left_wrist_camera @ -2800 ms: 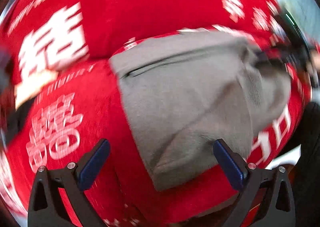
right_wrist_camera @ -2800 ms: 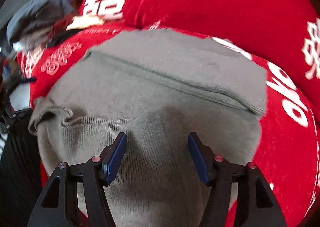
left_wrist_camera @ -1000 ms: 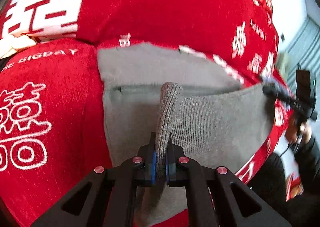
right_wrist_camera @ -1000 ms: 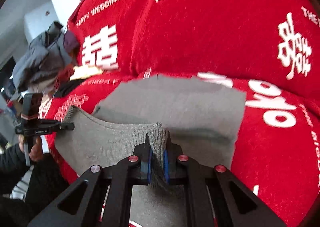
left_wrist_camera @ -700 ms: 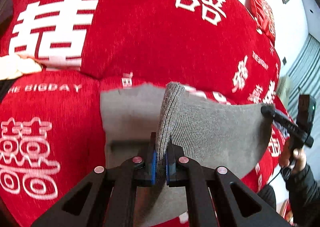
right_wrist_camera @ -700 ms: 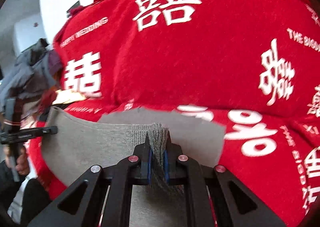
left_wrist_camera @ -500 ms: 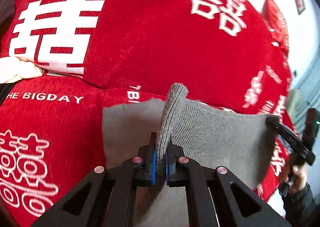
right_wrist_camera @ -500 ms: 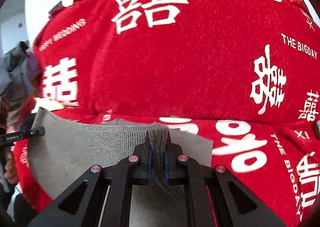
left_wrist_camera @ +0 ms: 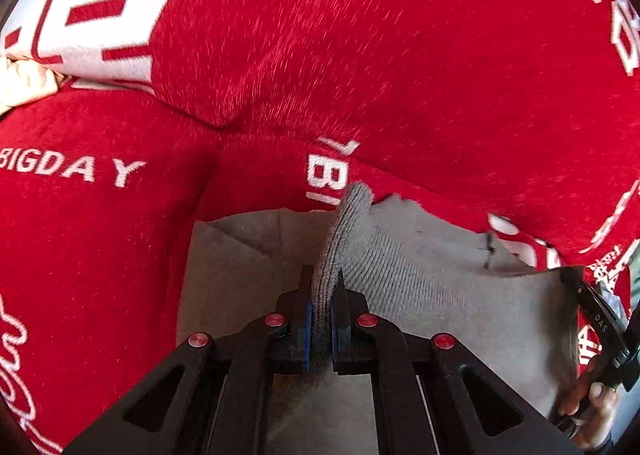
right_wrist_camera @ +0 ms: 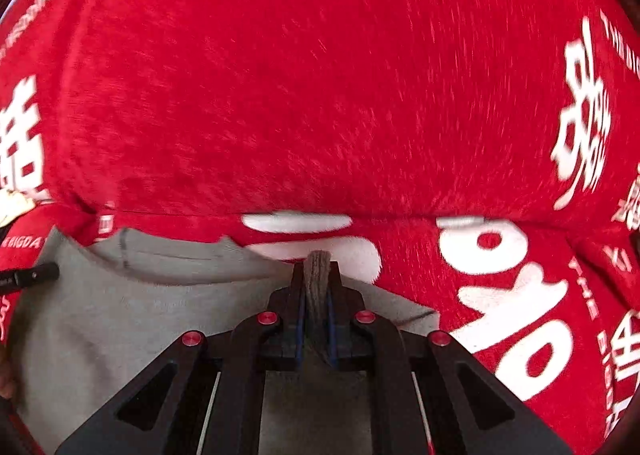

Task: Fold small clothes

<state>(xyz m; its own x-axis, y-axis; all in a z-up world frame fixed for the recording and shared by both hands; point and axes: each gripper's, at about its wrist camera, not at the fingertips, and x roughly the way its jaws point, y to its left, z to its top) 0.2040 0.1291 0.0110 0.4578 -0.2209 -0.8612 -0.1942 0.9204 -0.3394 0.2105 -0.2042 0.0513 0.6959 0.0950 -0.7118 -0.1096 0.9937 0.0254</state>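
A grey knitted garment (left_wrist_camera: pixel 440 295) lies on the red sofa seat (left_wrist_camera: pixel 100 235). My left gripper (left_wrist_camera: pixel 320 315) is shut on its ribbed hem, which stands up between the blue pads. In the right wrist view the same garment (right_wrist_camera: pixel 120 315) spreads to the left, and my right gripper (right_wrist_camera: pixel 316 307) is shut on the other end of that hem. The lifted edge stretches between both grippers and reaches over the layer below, close to the garment's far edge near the backrest. The other gripper (left_wrist_camera: pixel 596 327) shows at the right rim of the left wrist view, with a hand under it.
The red sofa backrest (right_wrist_camera: pixel 320 95) with white lettering rises right behind the garment. A cream cloth (left_wrist_camera: pixel 20 83) pokes out at the far left of the seat. Red seat cushion (right_wrist_camera: pixel 520 295) extends to the right.
Both grippers have carried the hem forward and slightly down toward the backrest, folding the near part of the garment over the far part. Both stayed shut on the hem.
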